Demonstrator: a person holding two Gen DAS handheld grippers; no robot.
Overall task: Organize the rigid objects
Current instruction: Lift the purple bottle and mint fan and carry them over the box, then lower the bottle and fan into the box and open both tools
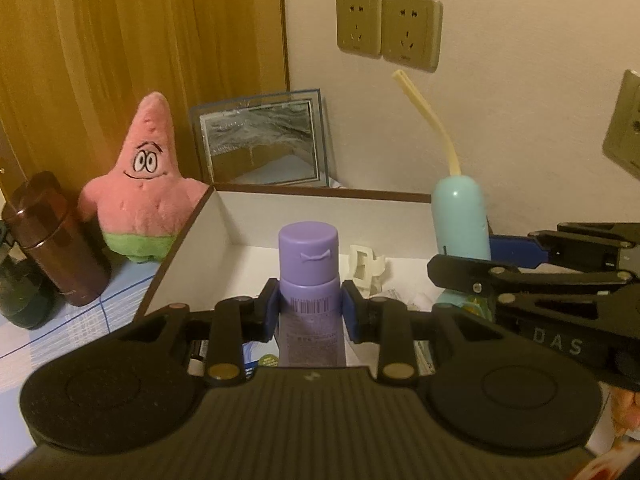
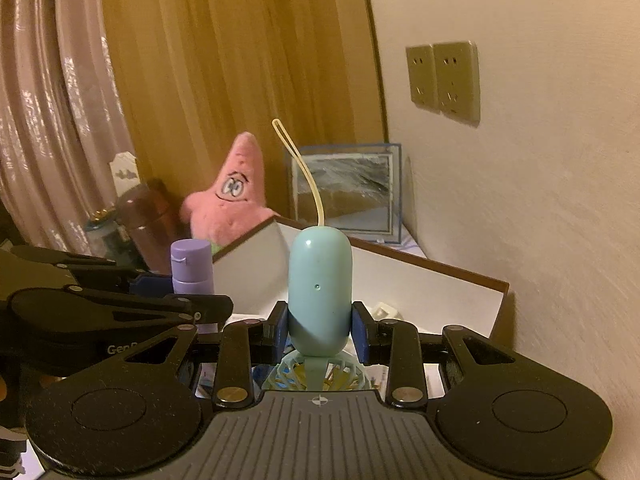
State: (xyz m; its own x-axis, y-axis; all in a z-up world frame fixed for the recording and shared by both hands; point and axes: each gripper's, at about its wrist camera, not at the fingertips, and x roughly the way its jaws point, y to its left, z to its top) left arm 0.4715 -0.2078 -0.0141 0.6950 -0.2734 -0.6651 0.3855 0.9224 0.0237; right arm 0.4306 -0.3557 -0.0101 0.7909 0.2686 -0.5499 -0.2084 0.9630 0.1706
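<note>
My left gripper (image 1: 308, 306) is shut on a purple tube (image 1: 309, 264) with a round cap, held cap-forward over an open white box (image 1: 192, 236) with a brown rim. To its right, my right gripper (image 2: 320, 330) is shut on the teal handle of a small hand-held fan (image 2: 320, 292); a yellow loop strap rises from the handle, and the fan's cage shows below the pads. Each gripper appears in the other's view: the right gripper (image 1: 520, 256) with the fan (image 1: 460, 220), the left gripper (image 2: 168, 292) with the tube (image 2: 191, 264). A white clip (image 1: 366, 266) lies in the box.
A pink star plush (image 1: 146, 188) stands left of the box beside a brown flask (image 1: 52, 240) and a dark jar. A framed mirror (image 1: 260, 140) leans on the wall behind the box. Wall sockets (image 1: 390, 30) are above. Small packets lie on the box floor.
</note>
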